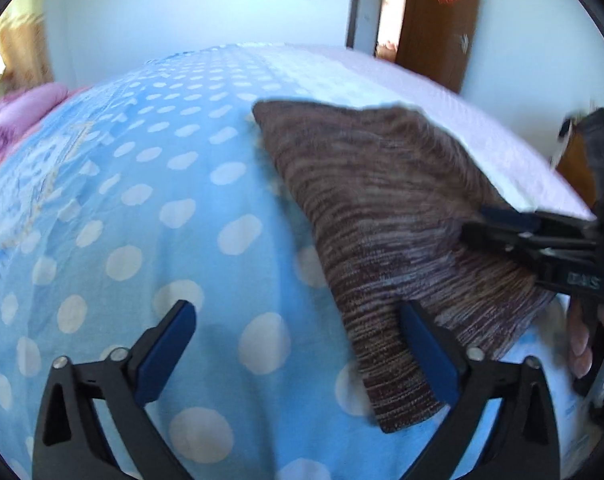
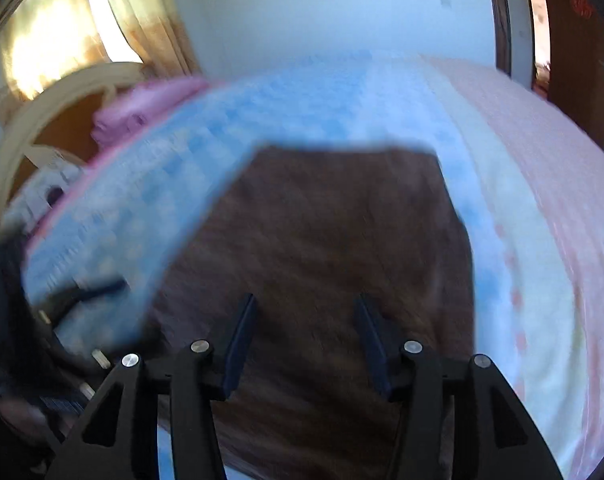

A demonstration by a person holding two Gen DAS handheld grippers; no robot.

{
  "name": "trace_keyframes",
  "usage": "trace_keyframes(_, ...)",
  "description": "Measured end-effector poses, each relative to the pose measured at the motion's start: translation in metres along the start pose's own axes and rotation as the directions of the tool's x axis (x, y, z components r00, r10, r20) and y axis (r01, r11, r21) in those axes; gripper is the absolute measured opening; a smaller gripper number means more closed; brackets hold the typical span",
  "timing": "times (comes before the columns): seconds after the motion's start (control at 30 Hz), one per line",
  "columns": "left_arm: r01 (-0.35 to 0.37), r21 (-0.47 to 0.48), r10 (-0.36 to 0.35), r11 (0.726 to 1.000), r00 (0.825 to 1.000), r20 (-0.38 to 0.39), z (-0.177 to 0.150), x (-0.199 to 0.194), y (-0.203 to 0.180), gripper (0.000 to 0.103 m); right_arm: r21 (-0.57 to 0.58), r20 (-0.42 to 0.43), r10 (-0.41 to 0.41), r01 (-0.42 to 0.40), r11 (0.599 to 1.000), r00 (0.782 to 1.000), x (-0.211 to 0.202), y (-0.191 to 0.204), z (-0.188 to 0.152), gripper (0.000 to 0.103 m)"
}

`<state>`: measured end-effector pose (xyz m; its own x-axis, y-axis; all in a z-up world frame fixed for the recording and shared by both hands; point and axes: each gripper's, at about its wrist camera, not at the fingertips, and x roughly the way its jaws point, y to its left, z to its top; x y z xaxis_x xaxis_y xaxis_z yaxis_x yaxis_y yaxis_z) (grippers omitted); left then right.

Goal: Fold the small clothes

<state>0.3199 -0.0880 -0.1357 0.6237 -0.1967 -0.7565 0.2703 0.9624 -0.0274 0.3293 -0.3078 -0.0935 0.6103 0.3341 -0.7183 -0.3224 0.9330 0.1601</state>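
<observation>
Left wrist view: your left gripper [image 1: 298, 354] is gaping empty; the cloth [image 1: 385, 216] is lying right of it, running near-to-far, nearer your half-open, empty right gripper [image 2: 305, 340].

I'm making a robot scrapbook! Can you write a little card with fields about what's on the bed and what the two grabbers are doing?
Place: bed with a blue spotted sheet
Clothing: brown striped knit garment, lying flat on the sheet
Left gripper: jaws wide open, nothing held; one finger sits over the garment's near edge
Right gripper: jaws apart above the garment, nothing visibly pinched; view blurred
Also there: pink blanket, brown door
</observation>
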Motion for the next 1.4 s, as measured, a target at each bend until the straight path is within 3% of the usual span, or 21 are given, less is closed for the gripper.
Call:
trace_keyframes(0.1,-0.046,0.028,0.045,0.999,0.998,0.052,0.004,-0.012,-0.006,0.103,0.016,0.052,0.018,-0.019,1.000,0.998,-0.020,-0.004,0.000,0.051)
trace_keyframes(0.17,-0.037,-0.001,0.037,0.999,0.992,0.123,0.011,-0.026,-0.003,0.103,0.027,0.110,0.022,-0.025,0.999,0.994,-0.033,-0.007,0.004,0.051)
trace_keyframes(0.23,-0.032,-0.029,0.036,0.999,0.988,0.152,0.022,-0.030,0.001,0.103,0.011,0.092,0.003,-0.004,1.000,0.996,-0.029,-0.007,0.008,0.051)
trace_keyframes(0.3,-0.042,-0.027,0.046,0.999,0.991,0.124,0.034,-0.017,0.002,0.103,0.008,0.041,-0.020,0.020,1.000,0.999,-0.014,-0.011,0.008,0.051)
trace_keyframes(0.37,-0.100,0.034,0.099,0.994,0.994,0.038,0.040,0.010,-0.004,0.103,0.017,0.030,-0.056,0.056,0.998,0.998,-0.008,-0.021,0.007,0.051)
trace_keyframes(0.4,-0.093,0.050,0.093,0.994,0.995,0.020,0.038,0.018,-0.006,0.103,0.033,0.035,-0.049,0.048,0.998,0.998,-0.010,-0.025,0.008,0.051)
trace_keyframes(0.57,0.033,-0.057,-0.031,0.998,0.999,0.037,0.031,0.016,0.010,0.103,0.154,0.076,-0.018,0.006,0.988,0.997,-0.025,-0.064,0.016,0.052)
trace_keyframes(0.67,0.140,-0.052,-0.138,0.989,0.989,0.052,0.029,0.011,0.010,0.103,0.252,0.062,0.083,-0.096,0.963,0.995,-0.012,-0.093,0.025,0.065)
trace_keyframes(0.7,0.163,-0.052,-0.161,0.985,0.986,0.047,0.029,0.011,0.009,0.103,0.292,0.040,0.140,-0.146,0.945,0.989,-0.002,-0.103,0.028,0.065)
trace_keyframes(0.77,0.168,-0.045,-0.168,0.985,0.986,0.018,0.029,0.016,0.007,0.101,0.326,0.018,0.200,-0.195,0.925,0.980,0.015,-0.112,0.031,0.065)
trace_keyframes(0.83,0.198,-0.047,-0.199,0.979,0.980,0.001,0.029,0.017,0.002,0.094,0.313,0.017,0.200,-0.195,0.929,0.980,0.024,-0.112,0.036,0.065)
trace_keyframes(1.03,0.211,-0.029,-0.211,0.977,0.977,-0.016,0.030,0.020,-0.005,0.089,0.326,0.017,0.236,-0.228,0.917,0.972,0.047,-0.112,0.054,0.065)
trace_keyframes(1.23,0.223,-0.001,-0.223,0.975,0.975,-0.016,0.028,0.018,-0.010,0.084,0.359,0.033,0.330,-0.319,0.877,0.944,0.069,-0.123,0.067,0.064)
trace_keyframes(1.4,0.228,0.019,-0.228,0.973,0.973,-0.027,0.028,0.020,-0.014,0.084,0.366,0.037,0.339,-0.329,0.871,0.940,0.077,-0.124,0.070,0.053)
